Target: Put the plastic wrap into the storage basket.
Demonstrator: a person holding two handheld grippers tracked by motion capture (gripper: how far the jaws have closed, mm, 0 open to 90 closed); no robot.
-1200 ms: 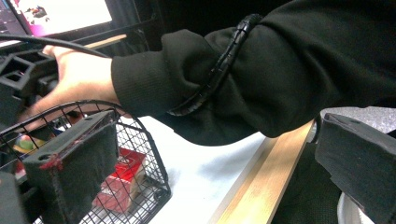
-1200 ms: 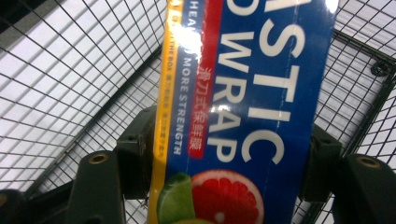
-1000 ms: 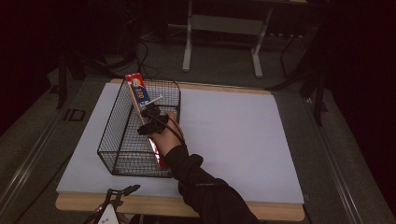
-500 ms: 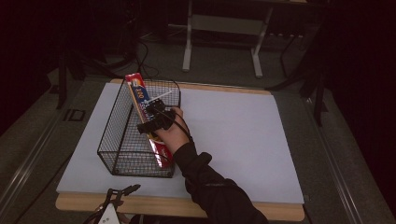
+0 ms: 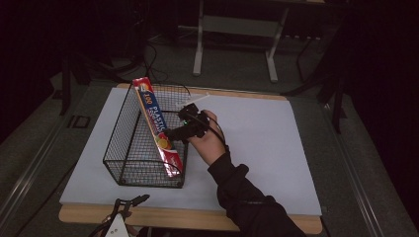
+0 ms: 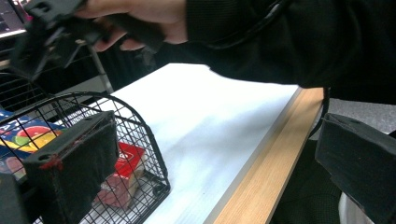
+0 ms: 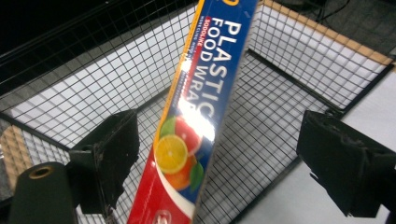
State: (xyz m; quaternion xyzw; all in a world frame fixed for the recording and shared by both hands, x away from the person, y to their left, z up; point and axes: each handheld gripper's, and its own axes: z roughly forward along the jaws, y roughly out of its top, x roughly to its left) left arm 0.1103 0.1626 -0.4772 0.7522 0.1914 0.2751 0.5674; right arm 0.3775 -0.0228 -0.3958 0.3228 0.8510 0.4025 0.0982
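Note:
A long plastic food wrap box [image 5: 157,129], blue and red with fruit pictures, leans diagonally inside a black wire basket [image 5: 123,148], its top end on the far rim. My right gripper [image 5: 174,132] hovers at the basket's right side, open. In the right gripper view the box [image 7: 201,116] stands between the spread jaws, which do not touch it, so the right gripper [image 7: 219,154] holds nothing. My left gripper [image 5: 129,203] hangs low at the table's front edge. In its own view the left gripper [image 6: 215,154] is open and empty beside the basket [image 6: 140,135].
White paper [image 5: 257,143] covers the wooden table [image 5: 197,219], with open room to the right of the basket. A metal stand [image 5: 232,29] and cables lie on the dark floor behind. A sleeved forearm [image 5: 247,197] crosses the table's front middle.
My right gripper has drawn back to the right, away from the box. The box stays leaning in the basket. The left gripper has not moved.

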